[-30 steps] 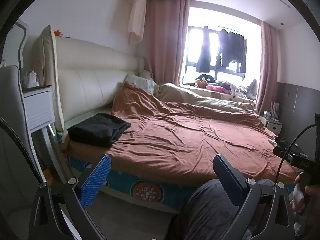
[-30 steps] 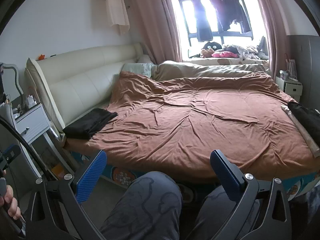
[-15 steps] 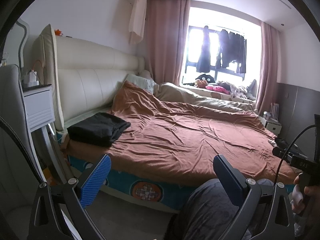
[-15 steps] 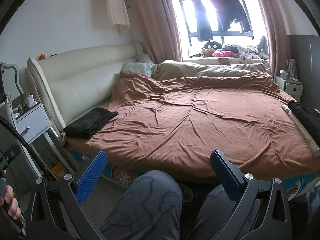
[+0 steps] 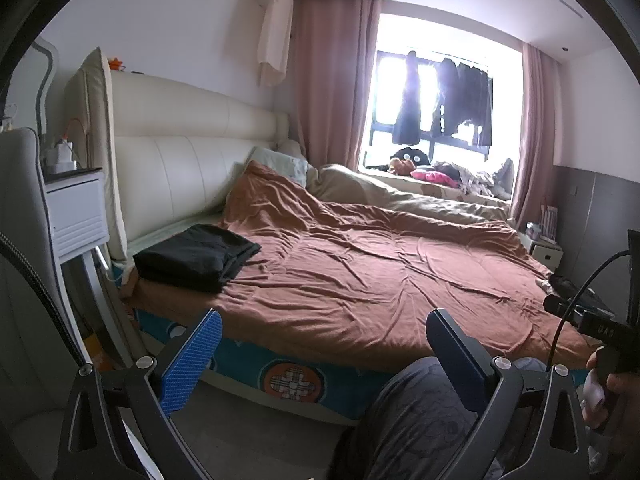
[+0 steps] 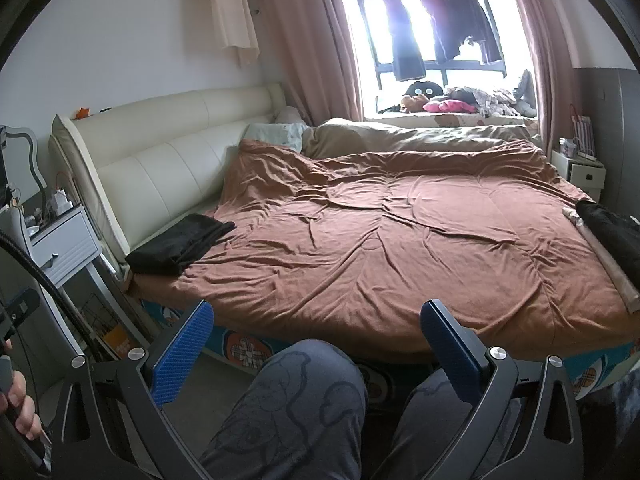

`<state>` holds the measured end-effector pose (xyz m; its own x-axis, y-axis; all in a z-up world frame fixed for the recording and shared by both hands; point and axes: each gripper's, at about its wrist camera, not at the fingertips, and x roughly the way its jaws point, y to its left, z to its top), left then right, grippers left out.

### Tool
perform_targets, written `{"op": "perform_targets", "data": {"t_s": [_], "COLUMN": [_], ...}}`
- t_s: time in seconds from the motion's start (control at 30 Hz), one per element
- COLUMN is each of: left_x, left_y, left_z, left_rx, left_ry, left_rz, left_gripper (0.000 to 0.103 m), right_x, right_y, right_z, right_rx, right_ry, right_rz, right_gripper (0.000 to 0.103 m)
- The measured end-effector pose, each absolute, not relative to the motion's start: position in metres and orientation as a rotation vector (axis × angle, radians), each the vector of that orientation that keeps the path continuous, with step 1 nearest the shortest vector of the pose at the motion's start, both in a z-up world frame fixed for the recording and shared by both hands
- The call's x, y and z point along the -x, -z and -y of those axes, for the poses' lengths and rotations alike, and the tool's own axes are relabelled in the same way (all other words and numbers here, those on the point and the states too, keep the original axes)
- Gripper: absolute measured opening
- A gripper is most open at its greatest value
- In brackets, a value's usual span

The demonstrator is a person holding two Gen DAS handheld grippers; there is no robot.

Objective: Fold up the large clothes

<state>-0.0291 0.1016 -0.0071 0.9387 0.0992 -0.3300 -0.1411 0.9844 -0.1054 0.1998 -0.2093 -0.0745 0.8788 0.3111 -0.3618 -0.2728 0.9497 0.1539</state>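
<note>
The left tongs and the right tongs are both wide open and hold nothing, low in each frame above the person's knees. A folded black garment lies at the left of the frame on the brown bed cover. Another dark garment lies at the right edge.

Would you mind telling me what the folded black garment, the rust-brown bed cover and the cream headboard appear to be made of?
Folded black garment: soft matte cloth, probably knit; its layered edges sag and show no shine.
Rust-brown bed cover: matte fabric, likely a padded quilt; many fine creases over a puffy body.
Cream headboard: smooth leather or faux leather, I cannot tell which; faint sheen and stitched cushioned panels.
</note>
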Motion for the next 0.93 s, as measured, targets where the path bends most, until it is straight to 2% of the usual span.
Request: {"op": "perform_targets", "data": {"t_s": [0.93], "left_x": [0.0313], "left_y": [0.0047], "left_z": [-0.0991], "left_rx": [0.104], "left_ry": [-0.126], "left_rz": [-0.307], "left_gripper": [0.102], "right_x": [-0.1978], "right_y": [0.0727], "right_z": [0.2144], "right_rx": [-0.092], "right_ry": [-0.308], "right_rz": [-0.387], "right_gripper": [0.103]}}
